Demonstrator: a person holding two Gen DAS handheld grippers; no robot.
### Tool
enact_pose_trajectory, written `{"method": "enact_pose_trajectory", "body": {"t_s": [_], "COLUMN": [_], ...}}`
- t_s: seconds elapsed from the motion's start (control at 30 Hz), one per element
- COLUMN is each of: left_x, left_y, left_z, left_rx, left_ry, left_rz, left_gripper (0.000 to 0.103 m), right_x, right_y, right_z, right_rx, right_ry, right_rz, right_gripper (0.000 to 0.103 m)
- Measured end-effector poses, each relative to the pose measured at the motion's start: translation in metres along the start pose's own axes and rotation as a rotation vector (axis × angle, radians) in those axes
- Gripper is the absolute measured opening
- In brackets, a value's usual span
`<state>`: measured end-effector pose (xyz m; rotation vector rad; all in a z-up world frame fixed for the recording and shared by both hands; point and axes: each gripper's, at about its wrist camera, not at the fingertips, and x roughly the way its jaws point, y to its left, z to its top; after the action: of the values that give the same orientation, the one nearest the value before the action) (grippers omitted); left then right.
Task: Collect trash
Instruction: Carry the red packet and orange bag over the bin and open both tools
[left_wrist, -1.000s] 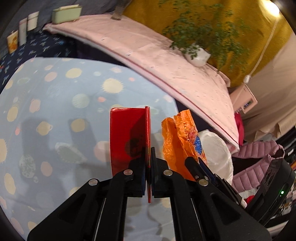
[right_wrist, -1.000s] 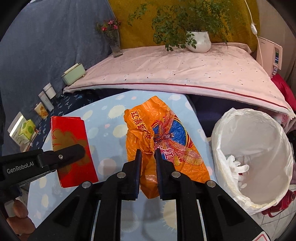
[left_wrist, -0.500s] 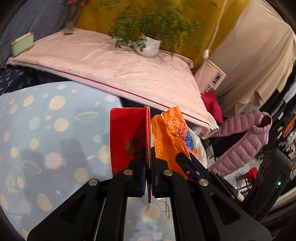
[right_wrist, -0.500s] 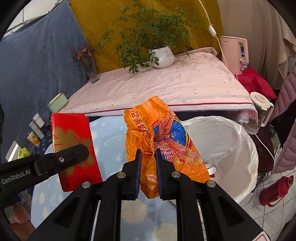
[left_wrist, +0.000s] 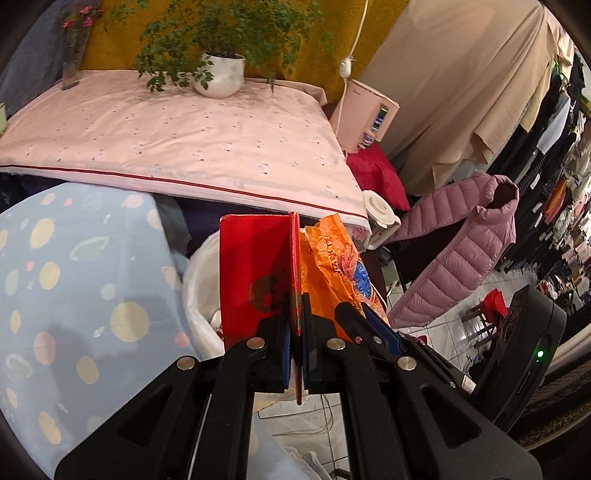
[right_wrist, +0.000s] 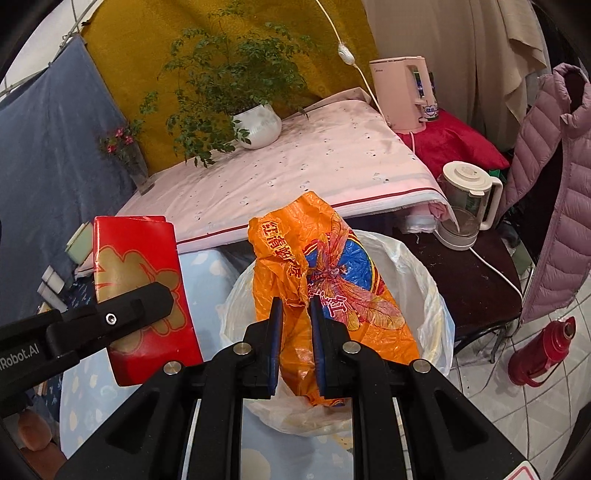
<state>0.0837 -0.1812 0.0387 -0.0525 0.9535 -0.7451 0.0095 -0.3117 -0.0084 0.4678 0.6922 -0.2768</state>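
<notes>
My left gripper (left_wrist: 295, 306) is shut on a flat red packet (left_wrist: 255, 273), held upright over the near rim of the white-lined trash bin (left_wrist: 195, 295). The packet (right_wrist: 144, 291) and left gripper (right_wrist: 140, 310) also show in the right wrist view. My right gripper (right_wrist: 295, 314) is shut on a crumpled orange plastic bag (right_wrist: 325, 280), held above the open mouth of the bin (right_wrist: 436, 314). The orange bag (left_wrist: 332, 266) also shows just right of the red packet in the left wrist view.
A table with a blue planet-print cloth (left_wrist: 74, 295) lies left of the bin. Behind it is a pink-covered surface (right_wrist: 295, 170) with a potted plant (right_wrist: 255, 125). A blender jug (right_wrist: 465, 203), a purple jacket (right_wrist: 550, 184) and a red flask (right_wrist: 543, 350) are to the right.
Both grippers have swung right, off the blue table, carrying the red packet and the orange bag over the bin. Both stay shut.
</notes>
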Motion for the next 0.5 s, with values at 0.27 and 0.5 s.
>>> {"method": "enact_pose_trajectory", "body": {"t_s": [0.27,0.5], "left_x": [0.022,0.032], "left_y": [-0.016,-0.012], "left_z": [0.0,0.0], "left_rx": [0.04,0.021], "left_ry": [0.02,0.026], "left_rz": [-0.003,0.021], "left_gripper": [0.004,0.038], "right_x": [0.009,0.018], "right_y": [-0.023,-0.031], "right_z": [-0.001,-0.001], "right_rx": [0.037,0.052], "right_ry": [0.013,0.026], "right_rz": [-0.019,-0.025], "right_gripper": [0.014,0.014]}}
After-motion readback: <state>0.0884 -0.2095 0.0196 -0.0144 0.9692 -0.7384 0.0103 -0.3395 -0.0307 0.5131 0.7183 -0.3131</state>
